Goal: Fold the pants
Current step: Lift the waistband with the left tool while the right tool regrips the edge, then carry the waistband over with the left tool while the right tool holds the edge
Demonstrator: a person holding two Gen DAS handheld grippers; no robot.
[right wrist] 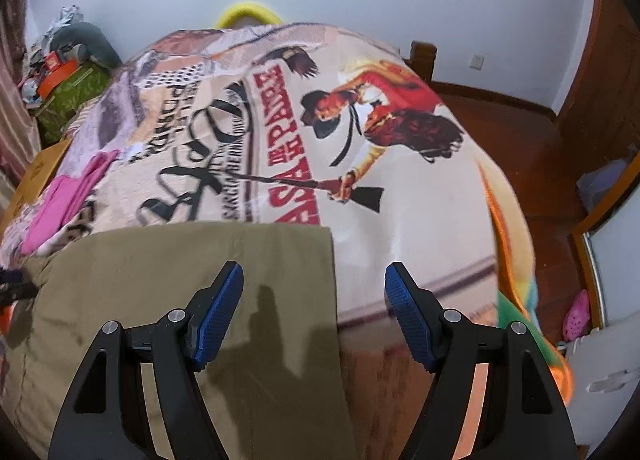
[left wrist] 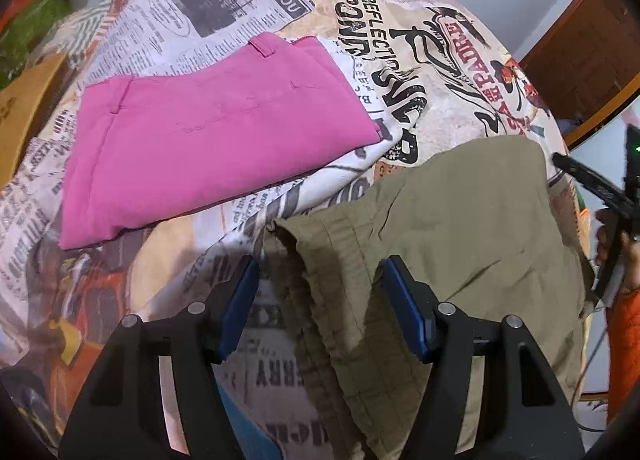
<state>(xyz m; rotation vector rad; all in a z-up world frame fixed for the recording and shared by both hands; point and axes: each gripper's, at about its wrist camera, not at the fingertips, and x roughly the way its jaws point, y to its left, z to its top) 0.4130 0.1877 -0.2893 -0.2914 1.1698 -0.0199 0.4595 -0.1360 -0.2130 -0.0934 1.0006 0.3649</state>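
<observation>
Two grippers hang over a bed, both tilted steeply down at the cloth. The left gripper [left wrist: 320,280] has its blue pads [left wrist: 240,300] well apart with nothing pinched; under the gap lies the gathered waistband edge of the olive pants [left wrist: 440,220], which spread from below it to its right. Ahead and to its left, folded pink pants [left wrist: 208,148] lie flat on the printed bedspread [left wrist: 400,40], apart from the olive pair. At the far right of that view the other tool shows as a black frame, gripped by a hand [left wrist: 616,244] with an orange sleeve [left wrist: 624,348] below it.

The right gripper [right wrist: 314,288] also stands wide, its pads [right wrist: 408,312] clear of any fabric. Its left finger is over the olive pants [right wrist: 160,280], whose straight edge runs down between the fingers; its right finger is over bare bedspread [right wrist: 420,220]. The pink pants [right wrist: 68,196] lie far to the left of it. The picture there is blurred.
</observation>
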